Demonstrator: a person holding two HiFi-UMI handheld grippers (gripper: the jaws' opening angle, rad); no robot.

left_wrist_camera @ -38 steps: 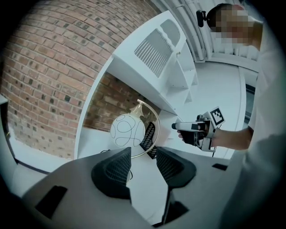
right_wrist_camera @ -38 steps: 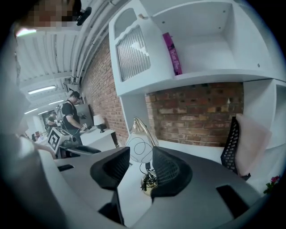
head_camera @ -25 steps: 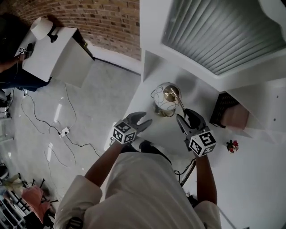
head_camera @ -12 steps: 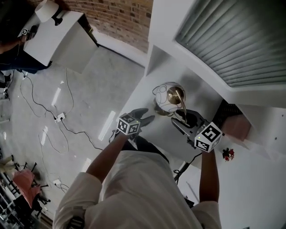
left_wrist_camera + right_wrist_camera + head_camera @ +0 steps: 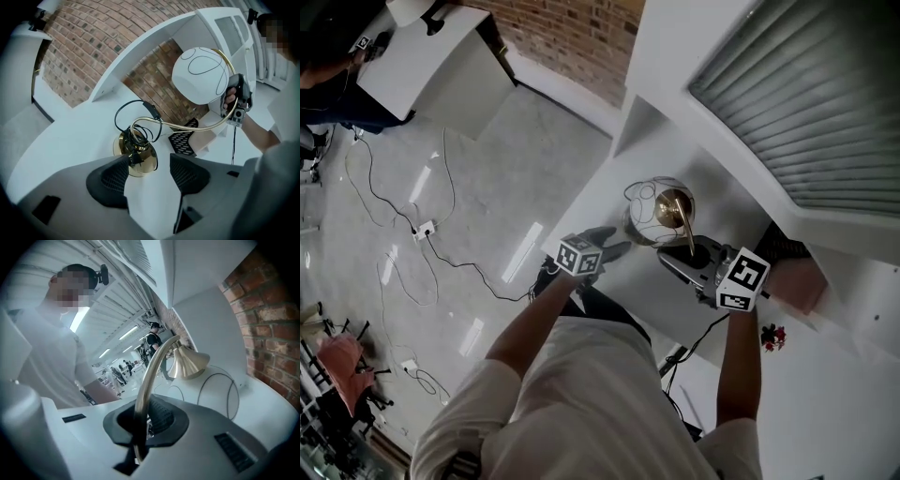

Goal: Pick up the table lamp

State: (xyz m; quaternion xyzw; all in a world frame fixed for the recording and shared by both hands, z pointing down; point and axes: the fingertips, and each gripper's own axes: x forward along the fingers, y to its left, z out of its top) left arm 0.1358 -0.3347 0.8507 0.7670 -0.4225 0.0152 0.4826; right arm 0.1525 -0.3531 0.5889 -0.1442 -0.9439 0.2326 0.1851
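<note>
The table lamp (image 5: 661, 211) stands upright on the white table (image 5: 602, 202), close to its edge. Its white globe shade (image 5: 201, 75), marked with thin dark lines, is carried on a long curved brass stem (image 5: 192, 128) that rises from a round brass base (image 5: 146, 158), where a black cord (image 5: 136, 138) is bundled. The stem is clenched on its rising part by the right gripper (image 5: 145, 420). The left gripper (image 5: 147, 171) is released, its jaws having just been opened further, and only bare table is seen between them. The base lies just ahead, at the left jaw's tip, so the left gripper is judged nearer to it.
</note>
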